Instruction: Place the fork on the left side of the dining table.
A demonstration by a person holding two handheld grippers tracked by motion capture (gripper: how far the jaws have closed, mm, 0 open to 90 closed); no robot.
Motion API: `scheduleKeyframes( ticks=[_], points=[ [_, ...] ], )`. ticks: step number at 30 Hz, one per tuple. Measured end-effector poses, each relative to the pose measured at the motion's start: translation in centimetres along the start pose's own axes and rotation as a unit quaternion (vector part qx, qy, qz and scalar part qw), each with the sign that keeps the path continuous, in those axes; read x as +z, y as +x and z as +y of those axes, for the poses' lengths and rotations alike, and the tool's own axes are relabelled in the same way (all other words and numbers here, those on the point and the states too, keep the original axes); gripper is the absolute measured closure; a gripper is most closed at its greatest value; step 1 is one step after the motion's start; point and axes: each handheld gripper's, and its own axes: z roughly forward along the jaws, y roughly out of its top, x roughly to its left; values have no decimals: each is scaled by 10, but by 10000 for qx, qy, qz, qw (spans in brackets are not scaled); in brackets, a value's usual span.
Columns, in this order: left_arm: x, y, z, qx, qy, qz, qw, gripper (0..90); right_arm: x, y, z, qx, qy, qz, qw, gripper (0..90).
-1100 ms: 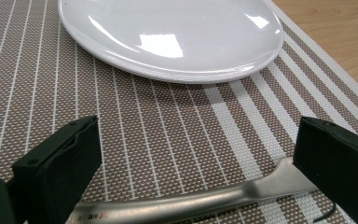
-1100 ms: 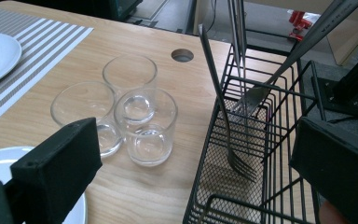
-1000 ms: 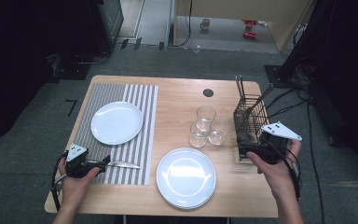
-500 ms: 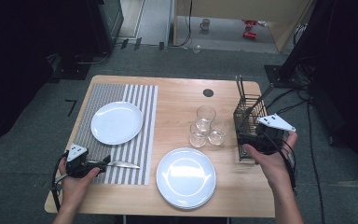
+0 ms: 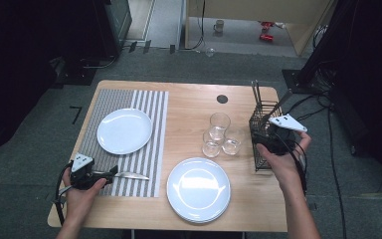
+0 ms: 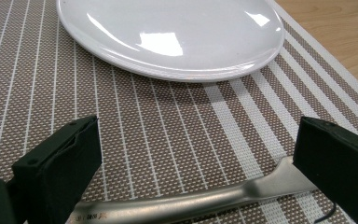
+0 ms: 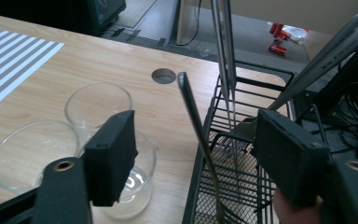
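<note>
Cutlery handle (image 7: 196, 135), slim steel, leaning out of the black wire caddy (image 5: 264, 144) that stands at the bench's (image 5: 189, 107) 3 o'clock edge; it sits between the jaws of the right gripper (image 7: 193, 154), which have just been closing and stand apart on either side of it, no pad pressing it. More handles (image 7: 326, 56) rise toward 1 o'clock in the caddy. Three glasses (image 5: 220, 137) cluster just beside the caddy at its 9 o'clock, one close to the right gripper's near jaw, so little room there. Knife (image 5: 129, 175), lying flat on the striped placemat (image 5: 151, 124) near the bench's 7 o'clock corner; the left gripper (image 6: 191, 186) straddles its handle with the jaws wide and no pad on it. White plate (image 5: 124, 130) on the placemat at 12 o'clock of the knife, with bare mat between them. Stack of white plates (image 5: 199, 189) near the 6 o'clock edge, open wood around it.
</note>
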Motion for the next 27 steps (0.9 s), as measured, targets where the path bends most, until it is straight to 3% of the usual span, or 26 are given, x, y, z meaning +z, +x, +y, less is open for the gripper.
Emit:
scheduleKeyframes(
  ticks=[3, 10, 12, 18, 22, 27],
  points=[
    [0, 0, 0, 15, 6, -8, 10000, 13, 7, -2, 1, -29, 17, -98, 9999, 407],
    [0, 0, 0, 10, 9, -13, 10000, 13, 15, -2, 4, -47, 27, -145, 9999, 539],
    [1, 0, 0, -9, 44, -18, 10000, 13, 19, 0, 5, -270, 62, -206, 9994, 587],
    [1, 1, 0, -28, 44, -46, 10000, 13, 25, 3, 5, -367, 129, -341, 9987, 682],
    [1, 1, 0, -22, 47, -49, 10000, 14, 26, 1, 6, -305, 137, -224, 9992, 738],
    [1, 0, 0, -5, 58, -46, 10000, 13, 25, 3, 5, -464, 140, -140, 9987, 819]
  ],
)
